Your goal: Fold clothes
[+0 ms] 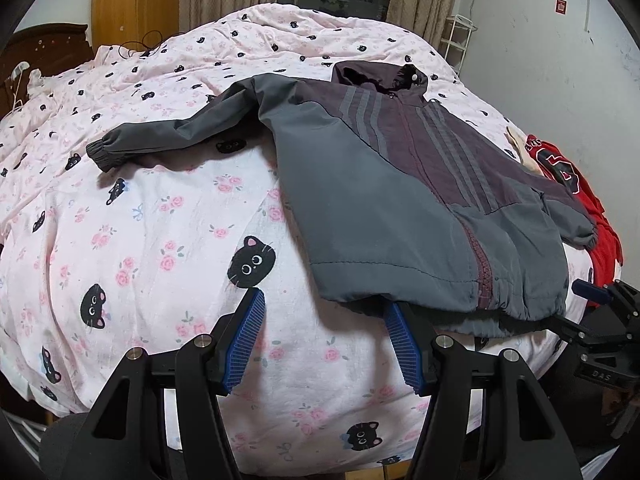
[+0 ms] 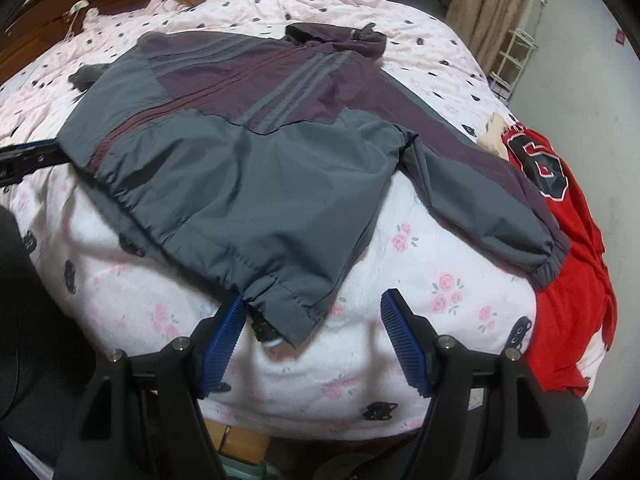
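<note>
A grey and purple zip jacket (image 1: pixel 400 184) lies front up on the bed, hood at the far end and one sleeve (image 1: pixel 168 132) stretched out to the left. My left gripper (image 1: pixel 325 302) stands open at the hem's left corner; the hem edge overlaps its right fingertip (image 1: pixel 396 316). In the right wrist view the jacket (image 2: pixel 248 152) spreads ahead, and its other hem corner (image 2: pixel 280 312) lies between the jaws of my open right gripper (image 2: pixel 315 298), close to the left pad (image 2: pixel 232 328). The pads do not press it. The other sleeve (image 2: pixel 500 208) runs down to the right.
The bed (image 1: pixel 160 240) has a pink sheet with black cats and roses. A red jersey (image 2: pixel 568 216) and a beige item (image 2: pixel 494 136) lie by the bed's right edge, under the sleeve's cuff. A wooden headboard (image 1: pixel 36 52), curtains and a white rack (image 1: pixel 456 40) stand beyond.
</note>
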